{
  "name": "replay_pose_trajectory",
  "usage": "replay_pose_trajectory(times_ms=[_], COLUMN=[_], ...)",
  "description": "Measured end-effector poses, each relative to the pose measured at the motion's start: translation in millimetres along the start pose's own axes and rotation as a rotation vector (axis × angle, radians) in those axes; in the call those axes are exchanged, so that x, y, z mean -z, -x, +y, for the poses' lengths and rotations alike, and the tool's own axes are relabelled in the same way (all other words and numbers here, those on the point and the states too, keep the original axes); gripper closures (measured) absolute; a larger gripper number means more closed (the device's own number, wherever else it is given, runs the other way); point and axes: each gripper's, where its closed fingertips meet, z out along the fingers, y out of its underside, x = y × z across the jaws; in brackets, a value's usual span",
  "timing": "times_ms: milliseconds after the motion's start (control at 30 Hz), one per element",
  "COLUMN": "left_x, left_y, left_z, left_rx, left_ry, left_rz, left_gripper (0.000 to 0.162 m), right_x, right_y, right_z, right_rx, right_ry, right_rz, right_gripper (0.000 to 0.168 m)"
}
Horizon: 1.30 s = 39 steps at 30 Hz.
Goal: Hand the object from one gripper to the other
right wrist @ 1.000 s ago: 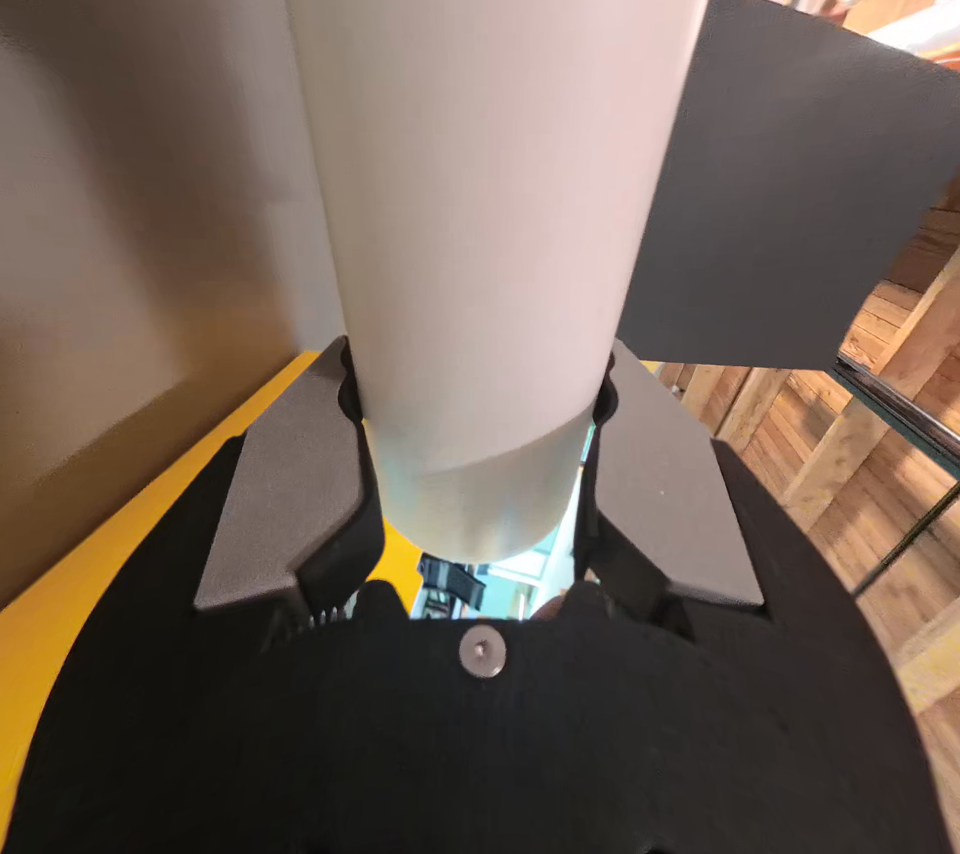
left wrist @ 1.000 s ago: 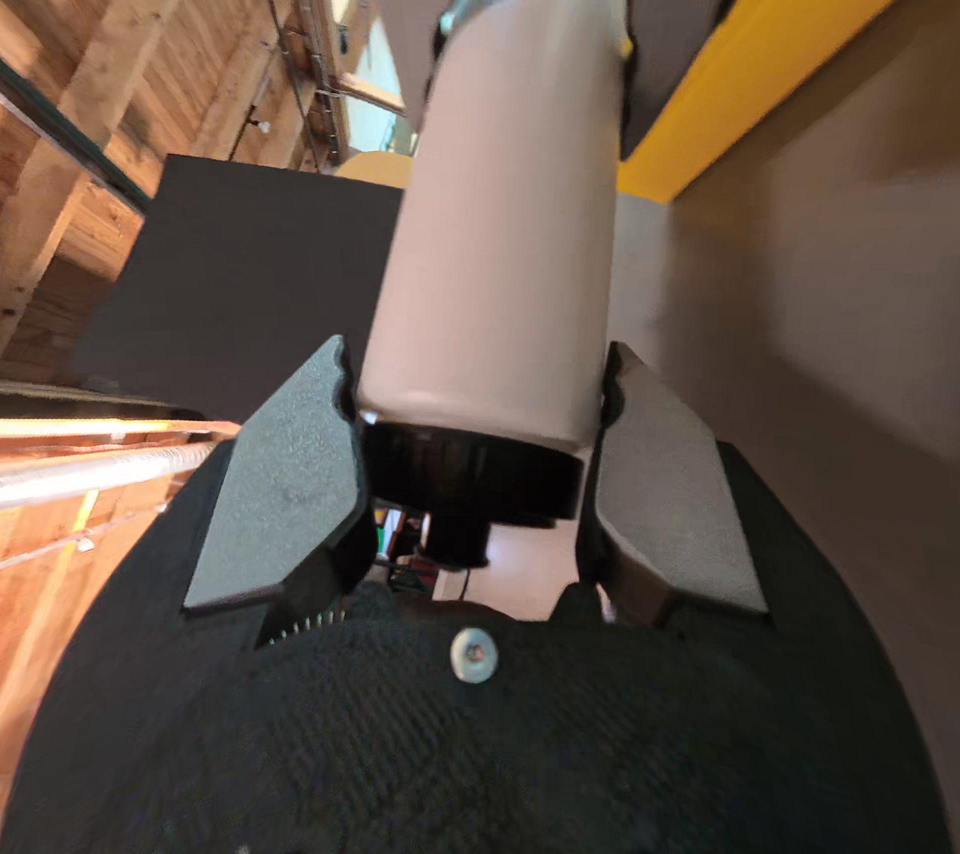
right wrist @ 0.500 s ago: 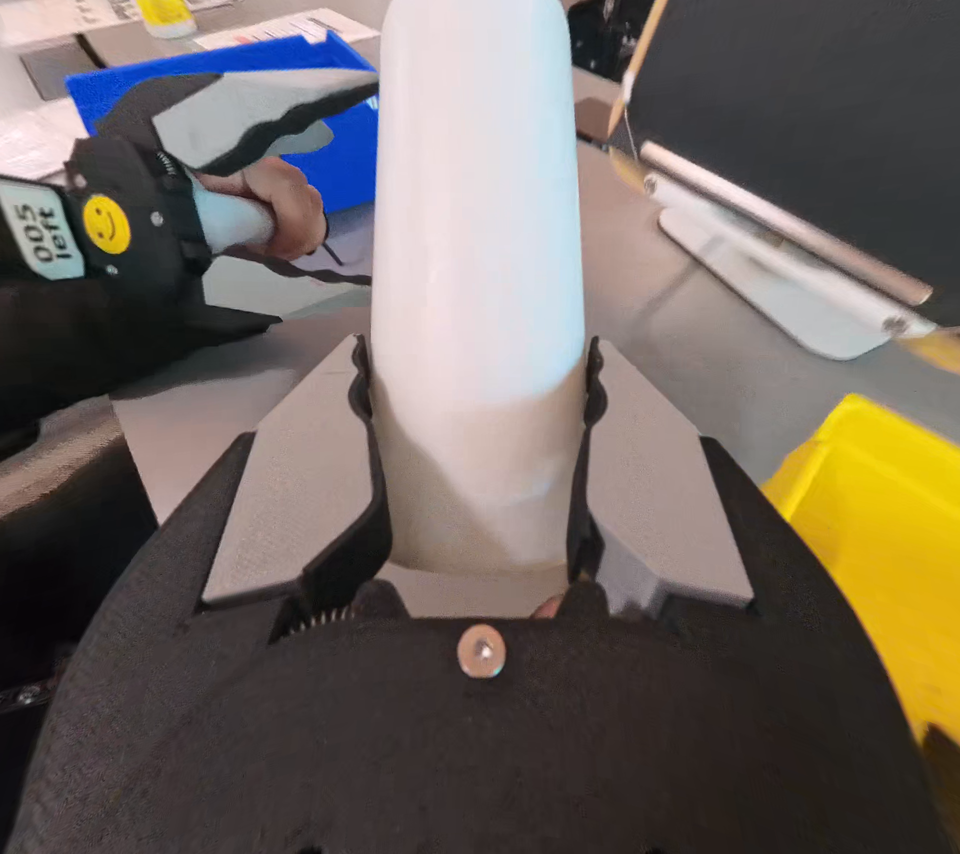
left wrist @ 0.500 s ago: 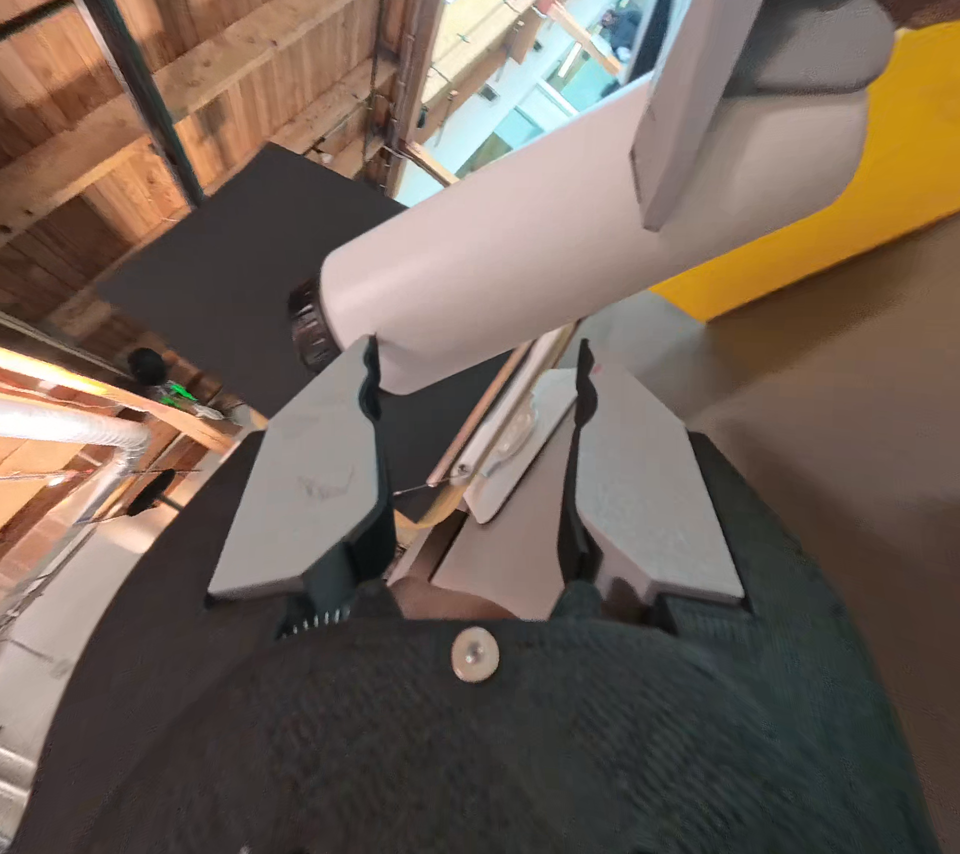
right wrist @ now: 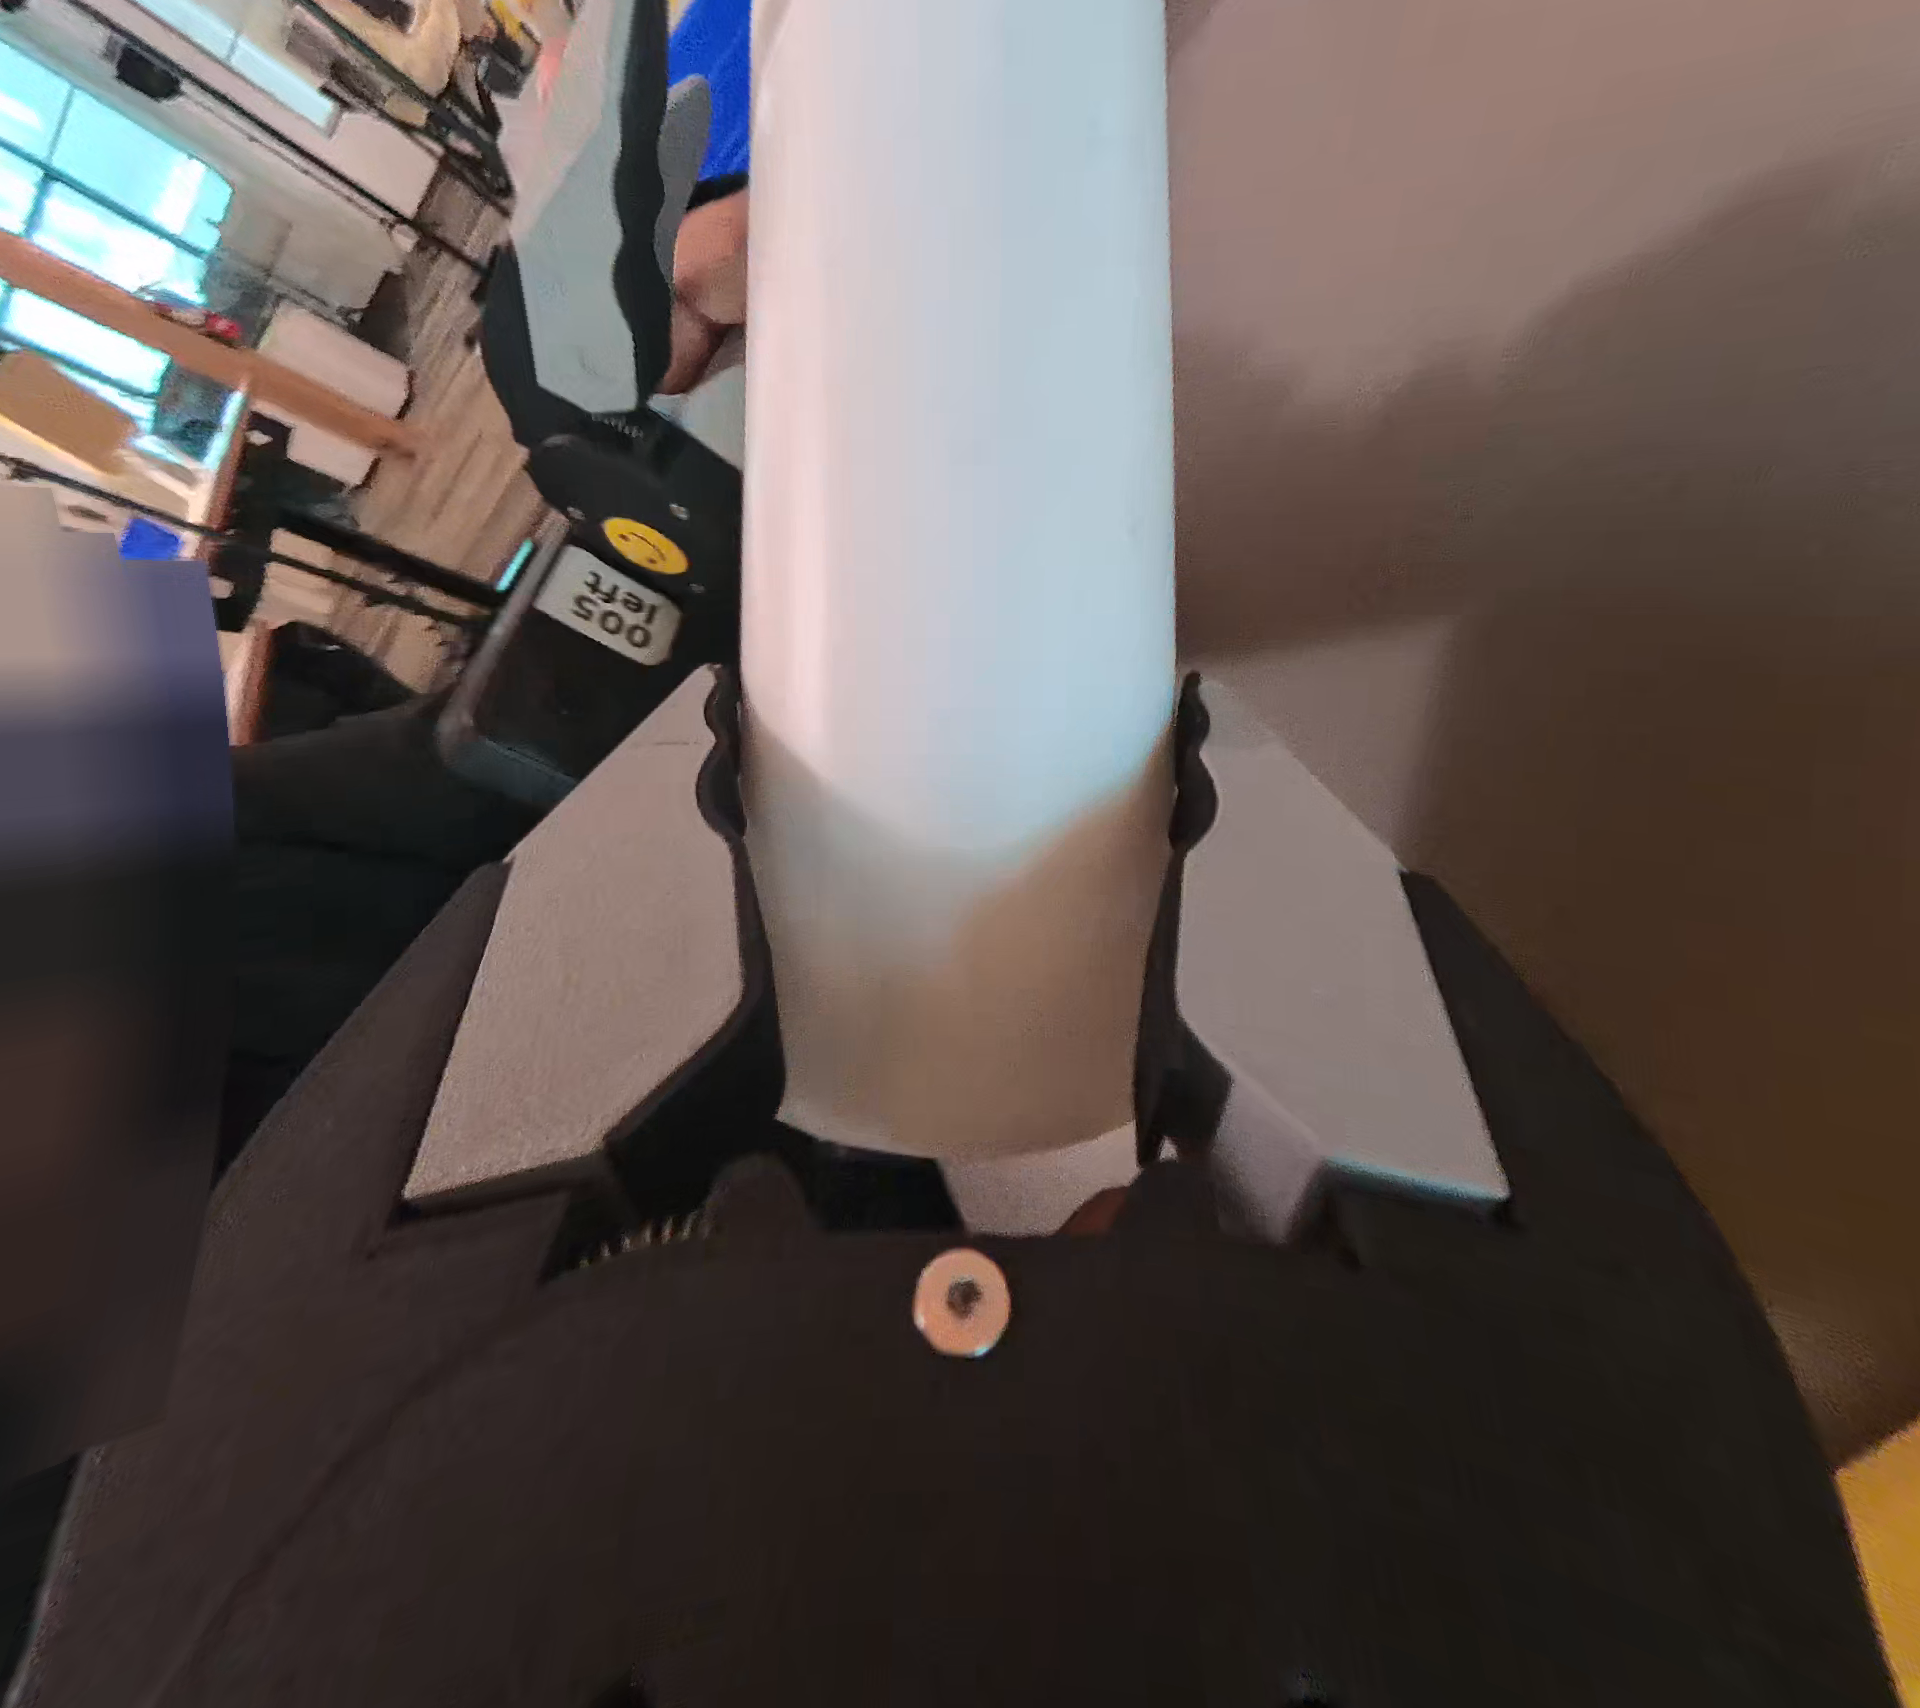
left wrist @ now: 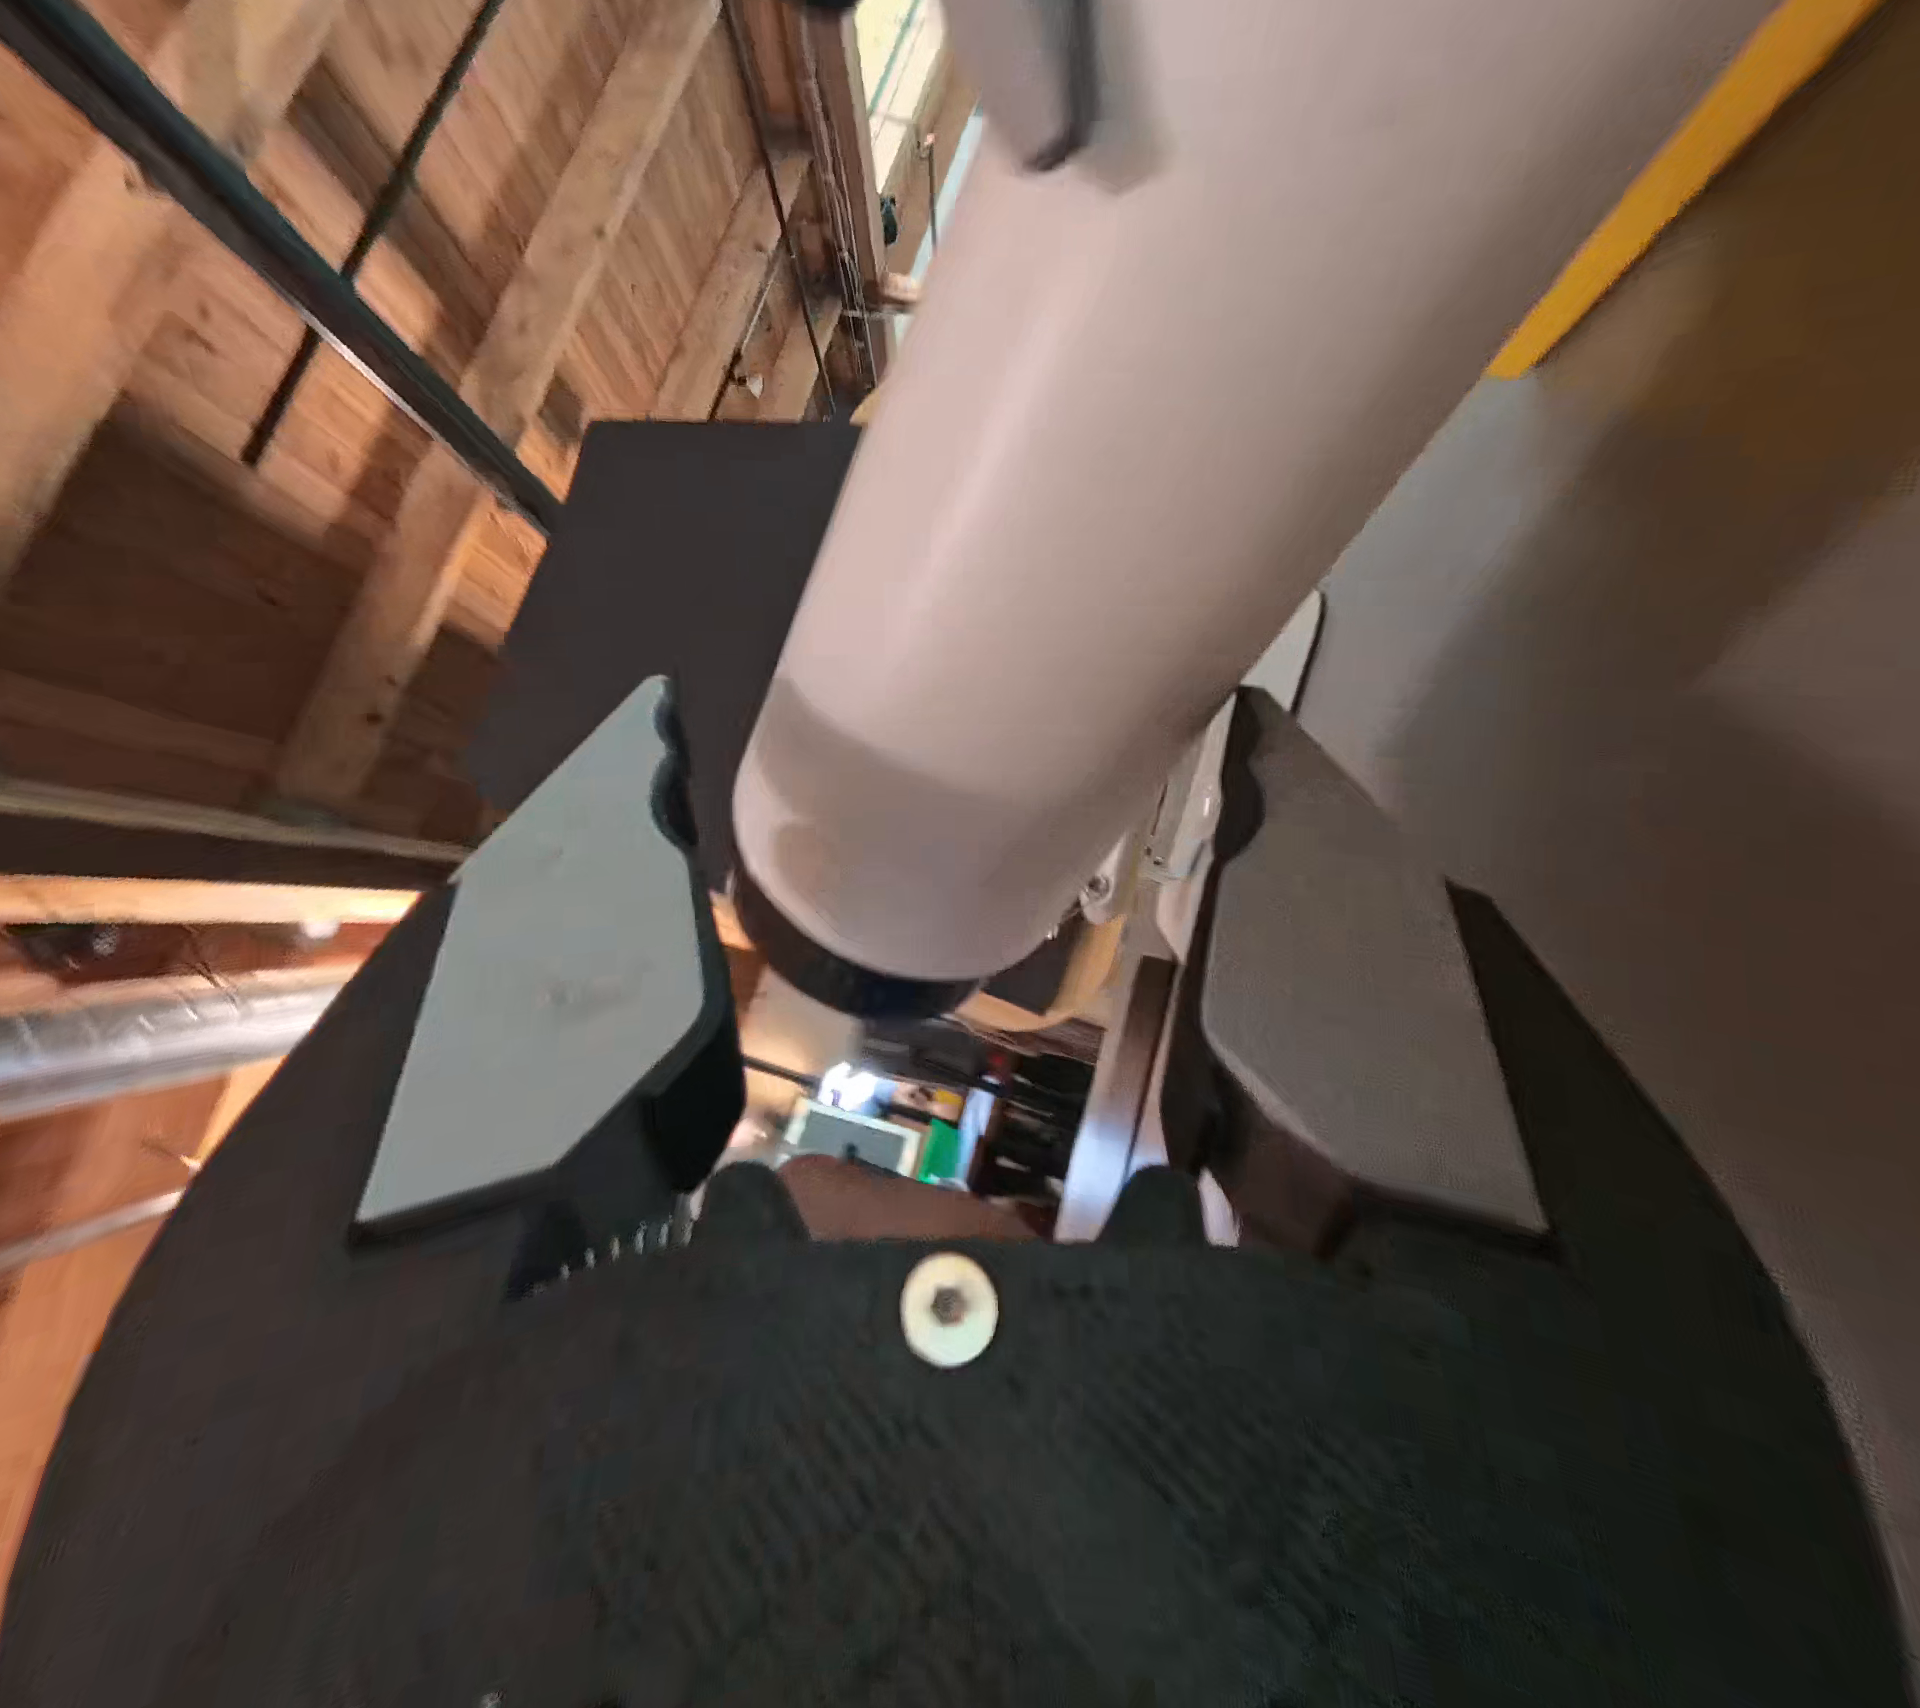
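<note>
1. Bottle (right wrist: 956, 370), white with a dark cap, sits base-first between the right gripper (right wrist: 961, 765) fingers, pinched on both sides.
2. Left gripper (left wrist: 956, 785) fingers spread; the capped end lies between them, not gripped.

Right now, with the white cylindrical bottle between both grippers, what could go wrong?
1. The right gripper alone clamps the white cylindrical bottle, near its base; the long body may lever loose.
2. The left gripper is open, gaps on both sides of the black cap; closing there might catch only the cap.
3. Motion blur suggests speed, so misalignment seems possible.
</note>
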Motion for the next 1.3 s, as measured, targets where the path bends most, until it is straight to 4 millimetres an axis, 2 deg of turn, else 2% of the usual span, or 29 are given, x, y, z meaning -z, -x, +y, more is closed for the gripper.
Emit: replay_pose_trajectory(times_ms=[33, 133, 200, 267, 333, 400, 467, 533, 600, 667, 767, 867, 933, 967, 1033, 1100, 1167, 1300], left_x=[-1.2, -5.4, -5.3, -5.2, -4.3, -2.8, 0.6, 4.0, 6.8, 10.3, 14.9, 22.8, 27.2, 29.3, 33.2, 37.3, 38.9, 37.4], left_y=[-6.0, -3.7, -11.4, -14.8, -16.8, -15.0, -15.3, -20.4, -20.4, -16.1, -17.7, -39.7, -54.4, -61.6, -74.1, -85.4, -79.6, -66.6], left_z=[-6.3, -18.6, -16.7, -9.2, -9.9, -12.1, -17.4, -26.6, -39.4, -48.8, -53.0, -64.6, -75.0, -78.9, -81.6, -80.2, -85.3, -84.3], left_rx=[-0.036, -0.141, -0.171, -0.116, 0.091, 0.308, 0.458, 0.670, 0.939, 1.195, 1.376, 1.469, 1.539, 1.555, 1.545, 1.545, 1.657, 1.703], left_ry=[-0.013, -0.004, 0.012, 0.049, 0.033, 0.005, -0.030, -0.072, -0.127, -0.178, -0.180, -0.120, -0.080, -0.055, -0.001, 0.058, 0.032, -0.014], left_rz=[0.004, -0.078, -0.034, 0.011, 0.093, 0.170, 0.239, 0.356, 0.497, 0.631, 0.769, 0.951, 1.061, 1.106, 1.149, 1.190, 1.235, 1.223], left_gripper=[0.068, 0.057, 0.057, 0.060, 0.062, 0.063, 0.064, 0.064, 0.064, 0.064, 0.065, 0.064, 0.064, 0.064, 0.064, 0.066, 0.067, 0.070], right_x=[-1.3, -10.1, -18.9, -22.1, -15.8, -1.7, 16.1, 40.3, 61.3, 68.9, 57.2, 34.2, 13.6, 0.5, -27.3, -47.3, -52.6, -42.5], right_y=[2.5, 27.7, 34.1, 37.5, 49.1, 62.0, 64.4, 68.6, 63.6, 55.3, 45.8, 37.2, 43.2, 44.0, 27.4, 27.1, 28.9, 34.5], right_z=[4.2, 20.8, 39.6, 44.8, 32.5, 8.9, -17.6, -43.4, -63.4, -64.4, -51.3, -47.4, -47.1, -45.2, -37.5, -30.0, -35.2, -48.6], right_rx=[-0.034, -0.122, -0.094, -0.068, -0.114, -0.131, -0.109, -0.003, 0.118, 0.252, 0.424, 0.518, 0.555, 0.569, 0.577, 0.502, 0.386, 0.302], right_ry=[0.029, 0.161, 0.275, 0.309, 0.279, 0.184, 0.047, -0.104, -0.247, -0.308, -0.354, -0.368, -0.344, -0.313, -0.204, -0.147, -0.163, -0.235], right_rz=[-0.028, -0.175, -0.181, -0.185, -0.273, -0.377, -0.409, -0.440, -0.380, -0.280, -0.145, 0.007, 0.031, 0.047, 0.145, 0.080, 0.006, -0.092], right_gripper=[0.086, 0.086, 0.085, 0.082, 0.075, 0.064, 0.061, 0.076, 0.072, 0.065, 0.052, 0.046, 0.044, 0.045, 0.052, 0.061, 0.069, 0.071])
